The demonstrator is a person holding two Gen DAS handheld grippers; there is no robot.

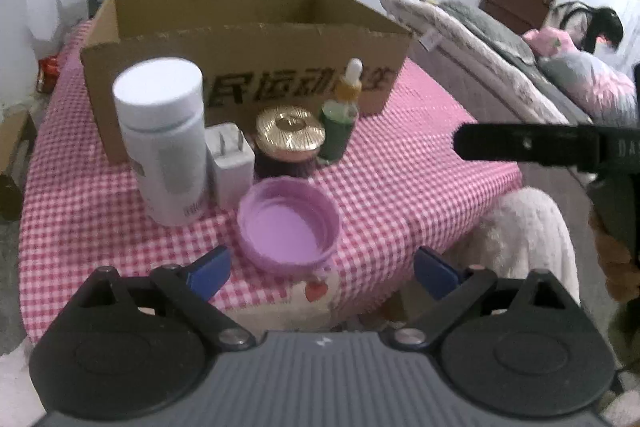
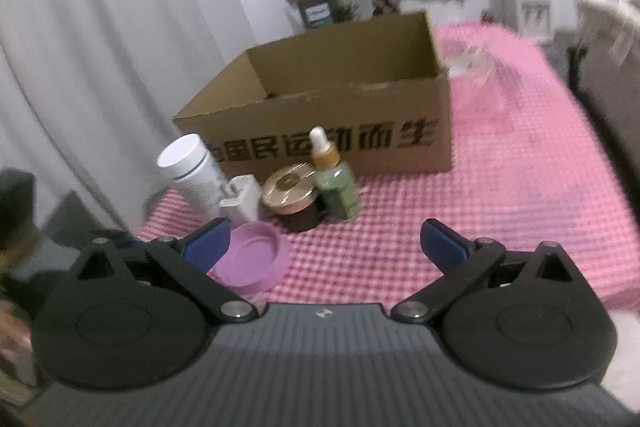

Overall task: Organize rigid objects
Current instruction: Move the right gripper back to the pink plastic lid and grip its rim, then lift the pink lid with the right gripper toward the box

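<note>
Left gripper (image 1: 322, 267) spread wide, empty, w/ purple lid (image 1: 288, 227) lying rim-up just ahead btwn the blue tips. Right gripper (image 2: 324, 247) also spread, empty, w/ same lid off its left finger, so left looks nearer. Behind lid: white bottle (image 1: 164, 143), charger (image 1: 230, 157), gold-top jar (image 1: 289, 143), dropper bottle (image 1: 340, 115), then open cardboard box (image 1: 248, 67) on checked cloth (image 1: 420, 163).

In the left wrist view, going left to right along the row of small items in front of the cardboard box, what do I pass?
White bottle → white plug adapter → gold-lidded jar → green dropper bottle. The purple lid lies nearer, in front of the row.
</note>
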